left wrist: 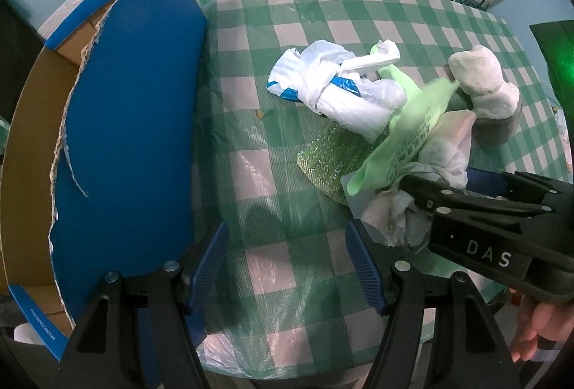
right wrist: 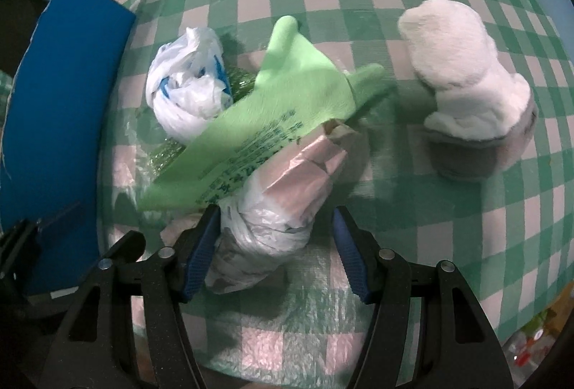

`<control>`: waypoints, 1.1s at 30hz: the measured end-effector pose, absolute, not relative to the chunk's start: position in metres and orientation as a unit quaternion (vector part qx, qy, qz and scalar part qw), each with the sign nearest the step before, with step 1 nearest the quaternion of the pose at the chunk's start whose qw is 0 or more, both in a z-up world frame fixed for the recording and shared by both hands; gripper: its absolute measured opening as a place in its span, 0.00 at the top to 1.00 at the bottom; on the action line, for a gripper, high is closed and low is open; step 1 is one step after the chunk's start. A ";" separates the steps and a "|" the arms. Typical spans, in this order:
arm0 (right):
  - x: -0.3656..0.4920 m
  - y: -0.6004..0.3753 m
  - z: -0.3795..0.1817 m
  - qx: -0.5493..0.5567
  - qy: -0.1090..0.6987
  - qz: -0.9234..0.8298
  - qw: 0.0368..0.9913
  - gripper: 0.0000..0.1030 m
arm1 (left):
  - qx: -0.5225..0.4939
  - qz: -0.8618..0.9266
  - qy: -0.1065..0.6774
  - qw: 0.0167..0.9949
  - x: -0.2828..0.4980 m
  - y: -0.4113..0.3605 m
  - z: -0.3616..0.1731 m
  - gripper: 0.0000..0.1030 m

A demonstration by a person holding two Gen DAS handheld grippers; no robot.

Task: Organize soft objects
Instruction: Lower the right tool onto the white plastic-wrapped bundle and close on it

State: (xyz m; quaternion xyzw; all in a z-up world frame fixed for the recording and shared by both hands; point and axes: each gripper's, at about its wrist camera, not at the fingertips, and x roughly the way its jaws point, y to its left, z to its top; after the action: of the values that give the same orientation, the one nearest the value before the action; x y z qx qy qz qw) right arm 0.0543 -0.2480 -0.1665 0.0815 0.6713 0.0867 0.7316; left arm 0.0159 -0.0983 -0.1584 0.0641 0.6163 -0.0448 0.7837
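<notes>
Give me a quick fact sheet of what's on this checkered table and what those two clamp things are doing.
surface: green-and-white checkered tablecloth
container: blue cardboard box, open, at the table's left edge
items: knotted white-and-blue plastic bag; light green printed bag; pinkish-white bag bundle; shiny green mesh piece; white plush toy
left gripper: open, over bare cloth, holding nothing
right gripper: open, jaws either side of the pinkish-white bag bundle, not closed on it
plush toy position: apart from the bag pile, to its right
</notes>
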 end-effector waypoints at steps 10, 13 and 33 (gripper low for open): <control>0.051 -0.233 -0.158 0.008 0.673 0.078 0.736 0.62 | 0.071 -0.043 0.620 0.781 0.019 -0.101 -0.164 0.33; 0.049 -0.238 -0.157 -0.006 0.673 0.068 0.736 0.62 | 0.069 -0.041 0.623 0.778 0.019 -0.103 -0.167 0.33; 0.046 -0.294 -0.165 0.004 0.672 0.047 0.739 0.57 | 0.012 -0.057 0.650 0.758 0.033 -0.137 -0.198 0.28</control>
State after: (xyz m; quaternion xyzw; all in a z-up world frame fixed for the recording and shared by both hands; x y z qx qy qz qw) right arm 0.0458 -0.2938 -0.1648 0.0036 0.6715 0.0472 0.7395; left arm 0.0329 -0.1368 -0.1980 0.0120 0.6498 -0.0575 0.7578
